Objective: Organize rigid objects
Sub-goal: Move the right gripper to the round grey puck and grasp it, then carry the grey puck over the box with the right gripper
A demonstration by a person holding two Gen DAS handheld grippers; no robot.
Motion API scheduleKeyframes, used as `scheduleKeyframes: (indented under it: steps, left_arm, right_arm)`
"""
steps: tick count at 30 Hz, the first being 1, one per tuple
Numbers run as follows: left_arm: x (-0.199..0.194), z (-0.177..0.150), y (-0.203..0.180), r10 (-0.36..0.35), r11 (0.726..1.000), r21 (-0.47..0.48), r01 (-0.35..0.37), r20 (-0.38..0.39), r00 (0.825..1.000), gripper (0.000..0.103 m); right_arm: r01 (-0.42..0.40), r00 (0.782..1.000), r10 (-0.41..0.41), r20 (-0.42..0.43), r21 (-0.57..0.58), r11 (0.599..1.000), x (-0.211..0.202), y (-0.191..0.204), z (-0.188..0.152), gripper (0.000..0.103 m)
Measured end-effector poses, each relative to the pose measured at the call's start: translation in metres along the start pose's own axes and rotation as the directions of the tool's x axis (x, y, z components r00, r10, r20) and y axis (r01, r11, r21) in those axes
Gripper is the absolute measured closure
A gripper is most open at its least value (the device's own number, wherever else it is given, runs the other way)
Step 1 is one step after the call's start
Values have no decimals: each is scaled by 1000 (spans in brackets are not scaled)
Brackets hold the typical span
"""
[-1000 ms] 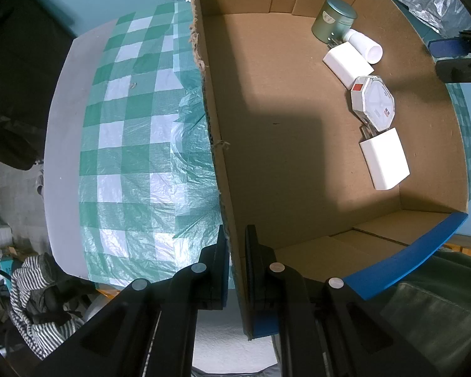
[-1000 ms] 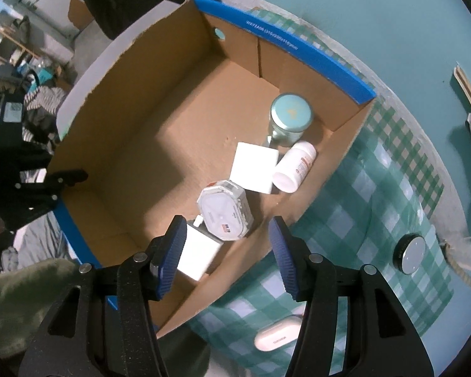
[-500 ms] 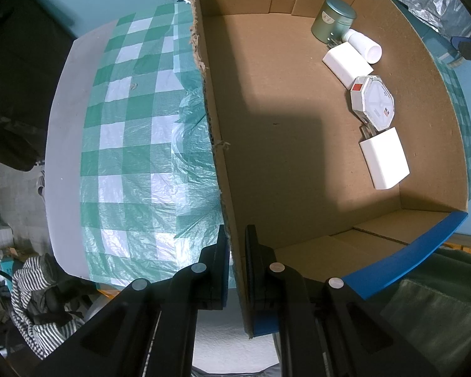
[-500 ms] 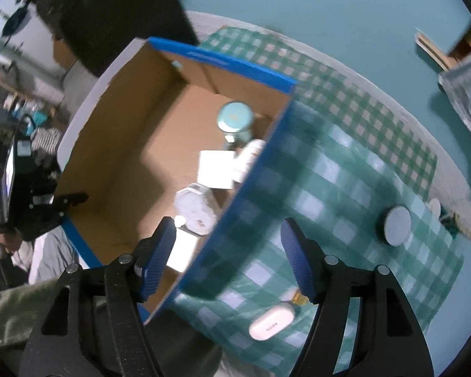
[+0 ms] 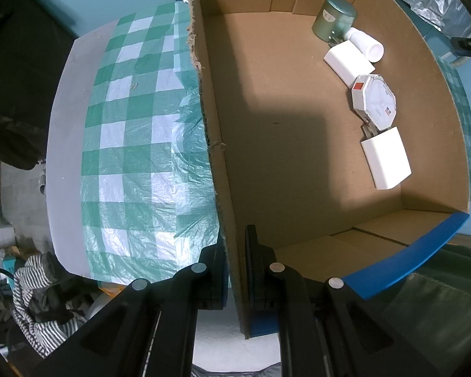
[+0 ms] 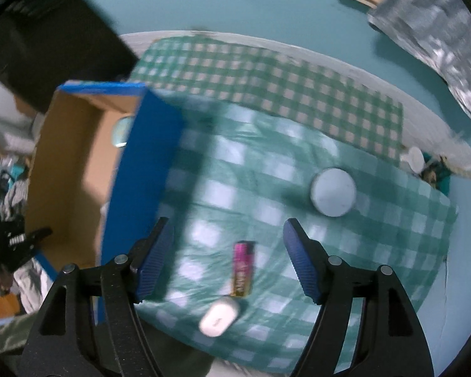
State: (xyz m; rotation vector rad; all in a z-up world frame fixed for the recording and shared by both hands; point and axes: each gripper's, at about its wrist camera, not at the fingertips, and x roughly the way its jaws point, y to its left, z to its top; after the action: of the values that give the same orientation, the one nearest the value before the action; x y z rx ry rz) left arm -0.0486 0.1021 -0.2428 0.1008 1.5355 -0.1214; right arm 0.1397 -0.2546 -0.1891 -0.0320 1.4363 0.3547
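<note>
left tongs (image 5: 235, 264) clamp cardboard box (image 5: 216, 169) wall.

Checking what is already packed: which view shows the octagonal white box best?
The left wrist view: the octagonal white box lies sharp and unobstructed on the cardboard box floor. In the blurred right wrist view, the blue wall hides it.

Left view sharp, right view smeared by motion; heavy fisheye bend in both.

Left wrist: crisp; a hard-edged dark shadow crosses the cardboard box (image 5: 298, 144) floor at centre, the floor lit bright at right, white glare on the checked plastic cloth (image 5: 135, 144). Right wrist: cloth squares, blue box edge and small items blurred, foil at upper right streaked. Black vignette in the corners, straight edges bowed.
</note>
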Motion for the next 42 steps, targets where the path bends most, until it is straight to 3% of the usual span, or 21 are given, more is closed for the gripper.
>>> scheduleKeyframes:
  steps: [9, 15, 28, 30, 31, 42]
  left_arm:
    - [1, 0, -5, 15, 1000, -14, -15, -8, 1000, 93]
    - [3, 0, -5, 19, 999, -28, -20, -16, 1000, 93]
    - [6, 1, -8, 26, 999, -47, -28, -28, 999, 93]
    - [6, 0, -7, 26, 998, -48, -27, -28, 999, 93]
    - [6, 0, -6, 26, 998, -49, -27, -28, 999, 93]
    - [7, -2, -4, 21, 999, -48, -22, -23, 1000, 93]
  right_arm:
    - [72, 996, -62, -67, 147, 987, 36, -73, 10, 29]
    - [89, 992, -72, -106, 166, 982, 62, -92, 17, 29]
    - [112, 986, -94, -134, 134, 985, 94, -98, 20, 29]
    - [126, 984, -110, -139, 113, 986, 97, -95, 21, 32]
    - [125, 983, -109, -150, 105, 987, 100, -93, 21, 40]
    - [133, 980, -124, -156, 50, 990, 96, -77, 19, 41]
